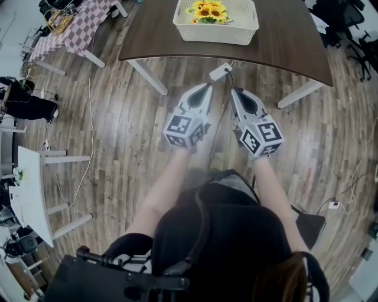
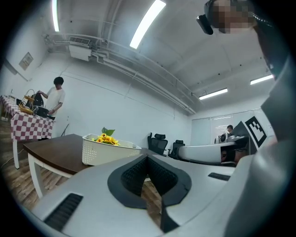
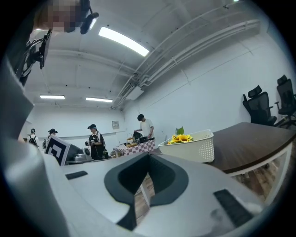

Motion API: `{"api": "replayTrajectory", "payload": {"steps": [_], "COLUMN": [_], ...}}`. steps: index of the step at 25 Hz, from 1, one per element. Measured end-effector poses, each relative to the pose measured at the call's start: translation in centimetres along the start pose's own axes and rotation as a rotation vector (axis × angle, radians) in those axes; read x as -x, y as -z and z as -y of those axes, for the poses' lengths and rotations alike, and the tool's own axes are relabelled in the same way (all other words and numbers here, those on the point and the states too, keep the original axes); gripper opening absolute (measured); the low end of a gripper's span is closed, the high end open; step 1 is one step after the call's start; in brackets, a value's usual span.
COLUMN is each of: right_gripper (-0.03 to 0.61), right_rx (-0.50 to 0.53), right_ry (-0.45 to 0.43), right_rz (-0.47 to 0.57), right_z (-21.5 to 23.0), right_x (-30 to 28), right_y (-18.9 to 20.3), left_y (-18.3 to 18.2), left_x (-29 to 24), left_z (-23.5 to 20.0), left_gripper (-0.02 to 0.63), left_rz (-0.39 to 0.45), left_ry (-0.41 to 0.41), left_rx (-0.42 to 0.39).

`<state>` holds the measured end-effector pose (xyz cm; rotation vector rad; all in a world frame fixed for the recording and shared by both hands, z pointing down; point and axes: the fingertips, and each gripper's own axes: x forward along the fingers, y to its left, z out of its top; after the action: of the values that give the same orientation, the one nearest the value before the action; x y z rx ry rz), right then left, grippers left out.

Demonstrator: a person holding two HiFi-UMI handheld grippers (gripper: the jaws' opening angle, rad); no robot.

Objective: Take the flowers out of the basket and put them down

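Saw the flowers lying in the white basket on the table, far off. Found left gripper and right gripper closed, holding nothing. Looked light, soft, easy to crush; best pinched gently by the stems.
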<state>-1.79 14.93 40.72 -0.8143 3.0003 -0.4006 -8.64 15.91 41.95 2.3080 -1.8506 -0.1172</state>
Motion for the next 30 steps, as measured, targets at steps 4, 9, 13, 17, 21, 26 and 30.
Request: {"api": "replayTrajectory", "payload": {"steps": [4,9,13,17,21,26,30], "right_gripper": [0.003,0.003,0.003,0.003,0.003,0.003,0.003], "right_rx": [-0.021,-0.044,-0.053,-0.048,-0.047,-0.028,-0.028], "right_ry": [-0.006,-0.010,-0.008,0.007,0.028,0.029,0.031], "right_rz": [0.002,-0.004,-0.008,-0.004,0.004,0.011,0.009], "right_z": [0.6,1.2,2.0,3.6,5.9,7.7,9.0], "right_x": [-0.5,-1.2,-2.4,-4.0,-6.1,-9.6,-11.6], "right_y": [0.2,0.8,1.0,0.7,-0.6,-2.2,-3.0], "left_y": [0.1,1.2,1.3,1.4,0.4,-1.2,-1.9], "left_x": [-0.5,-0.9,-1.9,-4.1,-7.1,-10.7,-12.9], "left_z": [-0.4,-1.0,-1.8,-3.1,-4.4,-6.6,-7.7], "left_gripper": [0.012,0.012,0.012,0.012,0.012,0.012,0.012], "left_rz": [-0.010,-0.028,-0.035,-0.029,-0.021,-0.004,-0.003], "left_ry": [-0.016,-0.019,-0.019,-0.008,0.014,0.031,0.039], "left_rx": [-0.001,0.005,0.012,0.017,0.018,0.020,0.024]}}
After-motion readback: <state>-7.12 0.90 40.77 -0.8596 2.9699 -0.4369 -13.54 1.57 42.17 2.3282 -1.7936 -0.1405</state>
